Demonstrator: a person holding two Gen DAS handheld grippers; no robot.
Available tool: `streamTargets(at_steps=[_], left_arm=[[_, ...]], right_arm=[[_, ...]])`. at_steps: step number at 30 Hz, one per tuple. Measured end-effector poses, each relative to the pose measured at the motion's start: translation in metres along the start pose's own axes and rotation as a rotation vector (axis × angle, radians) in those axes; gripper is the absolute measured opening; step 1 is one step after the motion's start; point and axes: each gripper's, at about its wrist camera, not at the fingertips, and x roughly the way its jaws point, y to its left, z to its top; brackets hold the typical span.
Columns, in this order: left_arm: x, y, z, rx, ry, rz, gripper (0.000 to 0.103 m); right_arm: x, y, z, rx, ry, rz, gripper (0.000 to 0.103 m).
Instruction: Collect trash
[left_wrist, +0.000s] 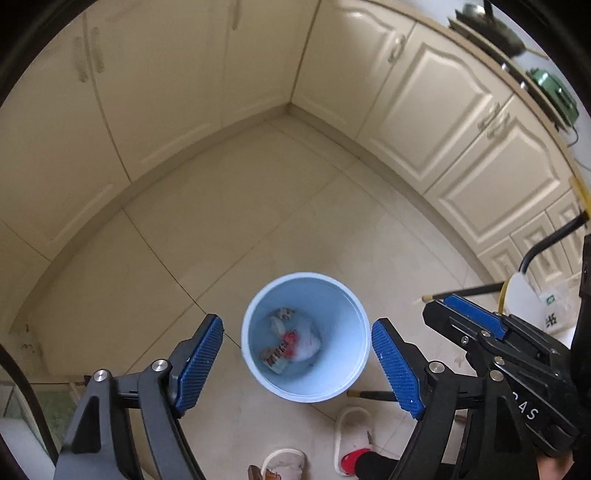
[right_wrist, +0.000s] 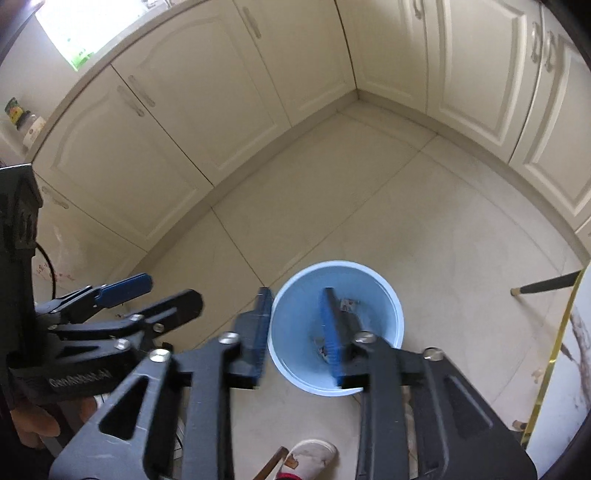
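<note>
While poised above the light blue bin, held steeply nose-down so that anything let go drops straight into its mouth. Left gripper spread wide, blue pads apart on either side of the bin's rim in its own view, nothing between them. Right gripper parted only a little, likewise empty, one pad over the bin's mouth and the other just outside the rim. Judged as the moment of release rather than of picking up. Trash already at the bottom of the bin: crumpled wrappers, one with red print, and something white. Bin upright on the pale tiled floor, well apart from the cream cabinets that meet in a corner beyond it, so plenty of open floor ahead and to the sides. Tighter toward the person: slippered feet just beside the bin's near edge, a dark stick lying close to the rim, another farther off
</note>
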Motion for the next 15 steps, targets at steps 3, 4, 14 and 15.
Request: streamTargets(at_steps=[3, 4, 14, 15], left_arm=[[-0.029, -0.006, -0.01, -0.016, -0.048, 0.011, 0.08], [-0.04, -0.01, -0.012, -0.018, -0.068, 0.015, 0.081], [-0.181, -0.055, -0.075, -0.01, -0.303, 0.06, 0.098], [-0.197, -0.066, -0.084, -0.003, -0.336, 0.063, 0.098]], right_arm=[[-0.021, 0.013, 0.0, -0.014, -0.024, -0.002, 0.036], [-0.032, 0.017, -0.001, -0.021, -0.04, -0.008, 0.04], [-0.17, 0.075, -0.017, -0.096, -0.248, -0.14, 0.097], [-0.189, 0.08, -0.021, -0.104, -0.282, -0.143, 0.098]])
